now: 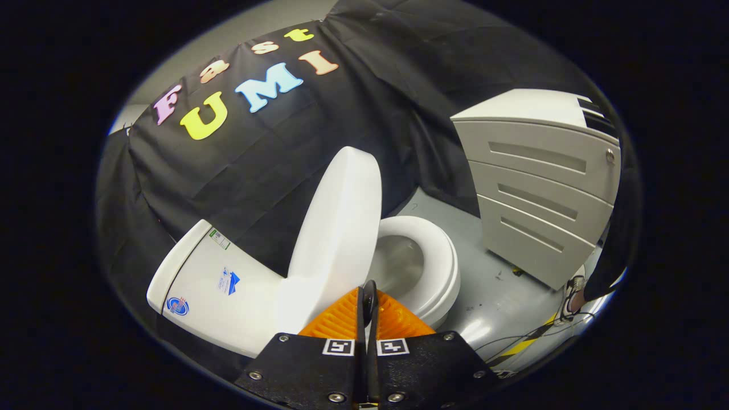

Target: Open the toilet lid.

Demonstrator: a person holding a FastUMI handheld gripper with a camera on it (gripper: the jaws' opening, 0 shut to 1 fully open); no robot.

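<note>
Where grey floor [501,296] spreads: raised toilet lid [336,222], closed gripper [369,296].

My gripper view, tilted, looks forward and down along the closed fingers of my gripper [369,302] from close above the toilet [319,267]; its raised lid [339,216] stands just ahead, the drawer cabinet [541,193] lies beyond the bowl, and the black cloth wall [239,171] hangs behind the tank.
</note>
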